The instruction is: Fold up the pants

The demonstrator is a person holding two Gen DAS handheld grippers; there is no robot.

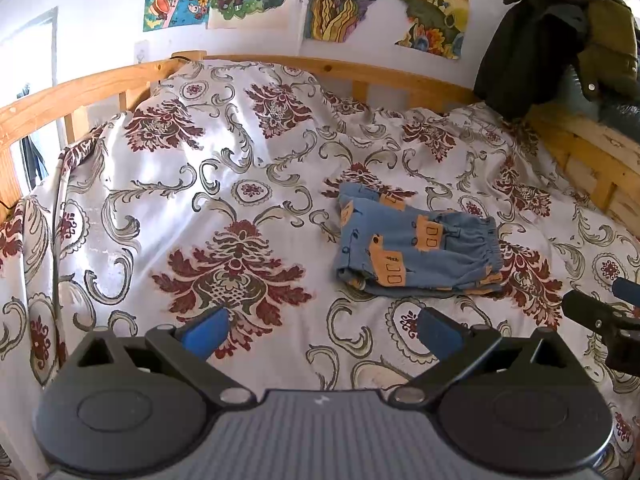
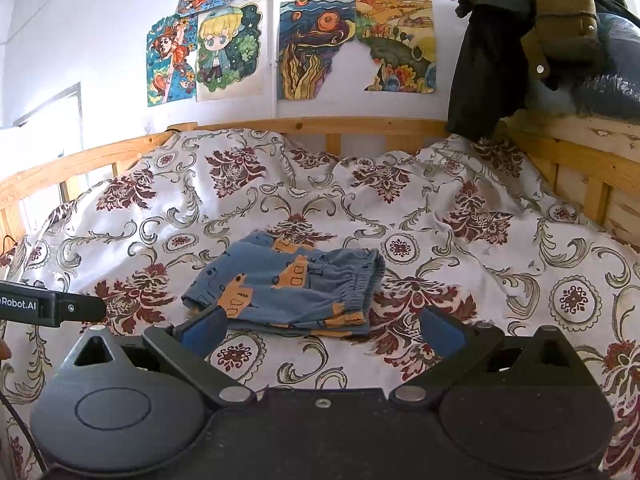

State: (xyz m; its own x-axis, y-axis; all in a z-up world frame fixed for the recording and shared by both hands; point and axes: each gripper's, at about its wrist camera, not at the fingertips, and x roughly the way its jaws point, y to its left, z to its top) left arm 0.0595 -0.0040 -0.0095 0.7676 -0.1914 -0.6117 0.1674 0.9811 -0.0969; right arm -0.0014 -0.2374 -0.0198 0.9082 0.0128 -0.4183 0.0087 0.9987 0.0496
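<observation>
Both tools spread, empty; pants (image 2: 286, 286) folded on bedspread (image 2: 460, 240) (logo: right view only).

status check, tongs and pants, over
Left tongs open, empty. Right tongs open, empty. Pants folded on bedspread, untouched. Nothing in the way.

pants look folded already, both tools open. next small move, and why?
Probably pull both tools back and stop. The blue pants lie as a compact folded bundle on the bedspread, waistband to the right. The left tool and right tool are open, empty, and short of the cloth.
</observation>
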